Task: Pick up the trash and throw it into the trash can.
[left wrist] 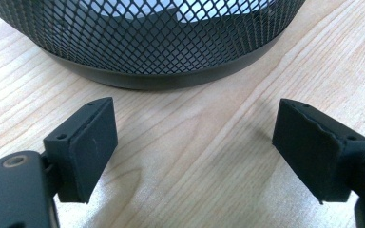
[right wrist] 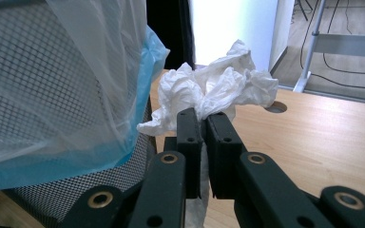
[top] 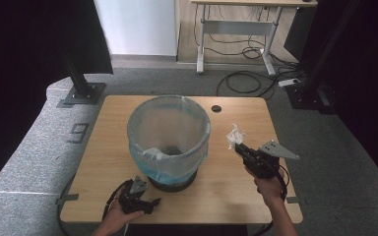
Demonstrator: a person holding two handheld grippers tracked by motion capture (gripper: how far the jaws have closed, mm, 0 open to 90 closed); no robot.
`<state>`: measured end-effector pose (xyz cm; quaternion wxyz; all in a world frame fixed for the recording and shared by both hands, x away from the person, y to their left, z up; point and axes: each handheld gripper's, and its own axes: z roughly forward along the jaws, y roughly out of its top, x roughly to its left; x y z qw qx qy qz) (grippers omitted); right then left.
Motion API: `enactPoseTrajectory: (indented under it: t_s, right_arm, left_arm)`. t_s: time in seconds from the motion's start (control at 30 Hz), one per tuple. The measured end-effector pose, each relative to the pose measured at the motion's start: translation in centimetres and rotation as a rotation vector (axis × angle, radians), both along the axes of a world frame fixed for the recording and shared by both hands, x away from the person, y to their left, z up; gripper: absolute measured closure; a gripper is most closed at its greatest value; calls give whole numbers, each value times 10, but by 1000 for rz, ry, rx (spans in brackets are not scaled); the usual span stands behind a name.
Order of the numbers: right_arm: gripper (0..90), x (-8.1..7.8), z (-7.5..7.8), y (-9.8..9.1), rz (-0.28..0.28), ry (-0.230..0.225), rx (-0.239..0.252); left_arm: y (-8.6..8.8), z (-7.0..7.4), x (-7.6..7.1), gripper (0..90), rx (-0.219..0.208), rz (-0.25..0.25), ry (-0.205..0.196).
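The right tongs (right wrist: 203, 126) pinch a crumpled white tissue (right wrist: 214, 90), held above the wooden surface (top: 236, 187) just right of the mesh wastebasket (top: 170, 135) with its clear blue-edged liner (right wrist: 76, 71). The left tongs (left wrist: 195, 142) rest spread wide and empty near the basket's base.

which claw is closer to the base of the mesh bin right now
Left. The left claw rests on the table just in front of the mesh bin's base; the right claw is off to its right, raised, holding a crumpled tissue.
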<state>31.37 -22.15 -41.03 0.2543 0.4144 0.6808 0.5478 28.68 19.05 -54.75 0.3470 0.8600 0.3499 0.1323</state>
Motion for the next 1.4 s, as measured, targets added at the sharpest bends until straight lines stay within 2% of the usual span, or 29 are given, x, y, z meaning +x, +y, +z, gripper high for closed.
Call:
enactPoseTrajectory:
  t_s: [0.43, 0.7, 1.0, 1.4]
  right_arm:
    - [842, -4, 21, -5, 5, -49, 24]
    - [842, -3, 31, -1, 21, -69, 28]
    - [842, -3, 40, 9, 44, -82, 34]
    - [842, 0, 49, 13, 58, -87, 53]
  left_arm:
    - [0, 0, 0, 150, 0, -4, 0]
    - [-1, 0, 1, 149, 1, -5, 0]
    - [-1, 0, 1, 149, 1, -6, 0]
    - [-1, 0, 1, 149, 1, -6, 0]
